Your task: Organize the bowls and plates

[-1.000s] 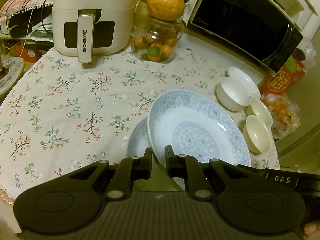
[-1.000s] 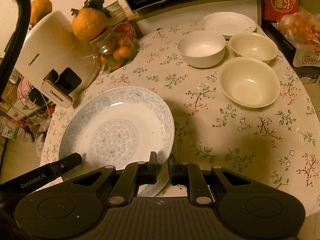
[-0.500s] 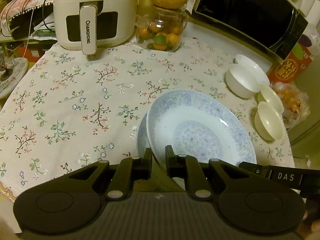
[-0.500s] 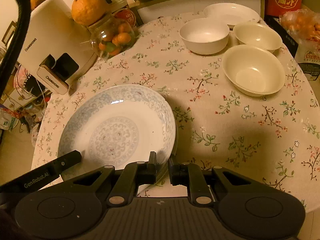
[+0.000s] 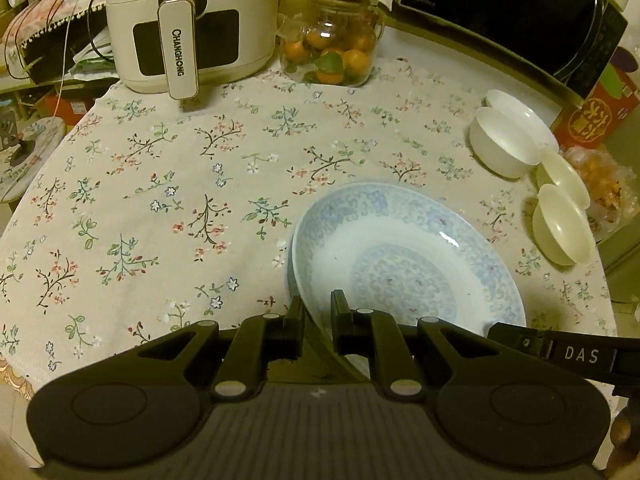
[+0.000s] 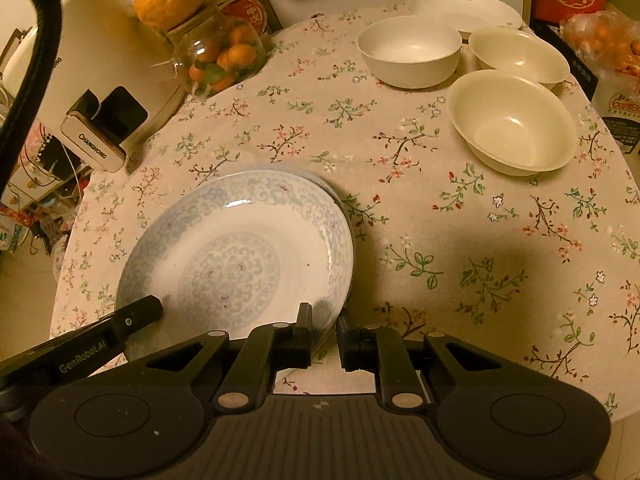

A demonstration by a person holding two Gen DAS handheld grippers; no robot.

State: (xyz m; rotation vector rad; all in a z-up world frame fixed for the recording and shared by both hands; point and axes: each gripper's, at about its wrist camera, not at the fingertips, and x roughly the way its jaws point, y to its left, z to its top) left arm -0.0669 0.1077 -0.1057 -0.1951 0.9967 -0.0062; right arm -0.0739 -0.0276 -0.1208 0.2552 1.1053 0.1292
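Left wrist: plate (image 5: 404,256) rim between jaws

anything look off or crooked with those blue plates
Yes, slightly. The top blue-patterned plate sits off-centre on the plate beneath, whose rim peeks out along one side. Both grippers, left and right, have jaws shut on its near rim. Nothing looks spilled or broken.

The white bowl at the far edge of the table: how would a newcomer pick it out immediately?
Start at the black microwave oven behind the round table with the floral tablecloth. Just in front of it lies a shallow white plate, and the white round bowl sits against that plate's near side. Unlike the two cream bowls beside it, it is pure white with steeper walls.
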